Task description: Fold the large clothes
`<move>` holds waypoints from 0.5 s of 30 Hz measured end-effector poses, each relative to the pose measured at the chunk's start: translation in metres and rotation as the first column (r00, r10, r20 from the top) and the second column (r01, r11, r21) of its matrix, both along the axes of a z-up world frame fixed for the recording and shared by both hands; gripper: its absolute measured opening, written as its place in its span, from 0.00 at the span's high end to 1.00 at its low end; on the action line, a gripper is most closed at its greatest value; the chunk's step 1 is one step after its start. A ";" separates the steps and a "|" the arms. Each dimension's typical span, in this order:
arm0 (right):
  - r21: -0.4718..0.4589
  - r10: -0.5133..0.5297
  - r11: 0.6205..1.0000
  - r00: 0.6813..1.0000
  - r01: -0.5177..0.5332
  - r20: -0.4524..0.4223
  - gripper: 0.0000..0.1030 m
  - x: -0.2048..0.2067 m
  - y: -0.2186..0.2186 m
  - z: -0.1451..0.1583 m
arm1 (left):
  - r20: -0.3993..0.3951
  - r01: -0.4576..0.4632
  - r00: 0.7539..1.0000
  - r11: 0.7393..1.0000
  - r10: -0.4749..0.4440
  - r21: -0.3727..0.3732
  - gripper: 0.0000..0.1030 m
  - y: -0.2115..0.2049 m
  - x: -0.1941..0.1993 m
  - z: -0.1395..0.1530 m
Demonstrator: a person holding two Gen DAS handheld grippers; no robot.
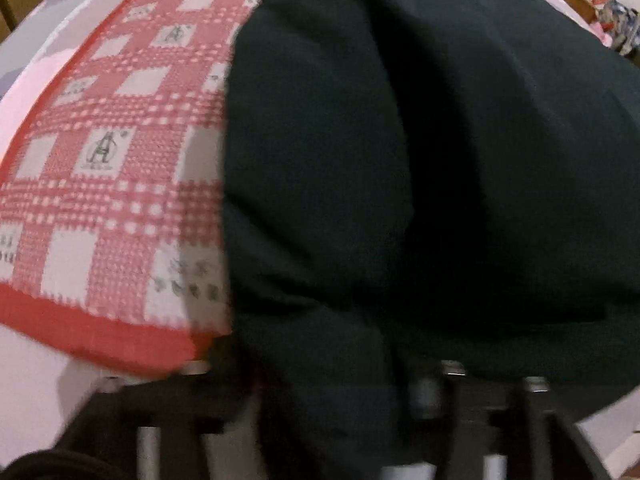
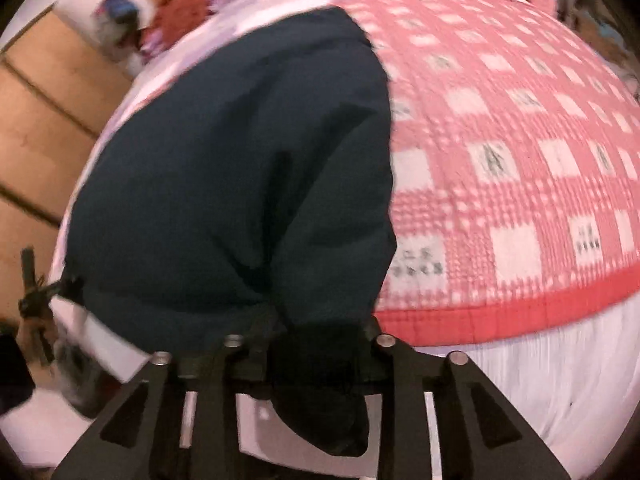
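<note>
Dark garment lies on a red-and-white checked blanket spread over a bed, w/ its near edge bunched at both grippers. Left gripper: cloth drapes over the jaws; can't tell if clenched or released, view blurred. Right gripper: a fold hangs btwn the jaws, grip unclear too. Wooden floor beside the bed.

Right gripper: matte black metal linkage of four flat bars fanning toward the camera, each with a long triangular cut-out and a round silver pin at its tip, over white plates behind. Left gripper: the same black frame, blurred, with silver pin heads, grey cylindrical rods and white blocks low down.
</note>
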State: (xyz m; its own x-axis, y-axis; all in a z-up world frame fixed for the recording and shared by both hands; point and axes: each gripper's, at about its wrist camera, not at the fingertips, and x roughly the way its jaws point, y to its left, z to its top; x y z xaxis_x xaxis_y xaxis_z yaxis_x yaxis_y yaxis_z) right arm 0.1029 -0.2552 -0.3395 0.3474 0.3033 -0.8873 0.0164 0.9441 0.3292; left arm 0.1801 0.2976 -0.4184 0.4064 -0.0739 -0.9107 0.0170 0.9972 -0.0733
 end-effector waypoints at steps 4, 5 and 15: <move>-0.091 -0.071 0.993 0.997 0.069 -0.020 0.37 -0.003 -0.005 0.012 | 0.021 -0.050 0.998 0.998 0.051 -0.028 0.14 0.042 -0.019 0.014; -0.126 -0.094 0.988 0.995 0.091 -0.024 0.36 -0.006 -0.009 0.020 | 0.021 -0.056 0.998 0.998 0.057 -0.023 0.14 0.048 -0.023 0.018; -0.299 -0.071 0.951 0.996 0.082 0.048 0.34 -0.049 0.008 0.120 | 0.062 -0.284 0.958 0.952 0.278 0.111 0.15 0.101 -0.084 0.114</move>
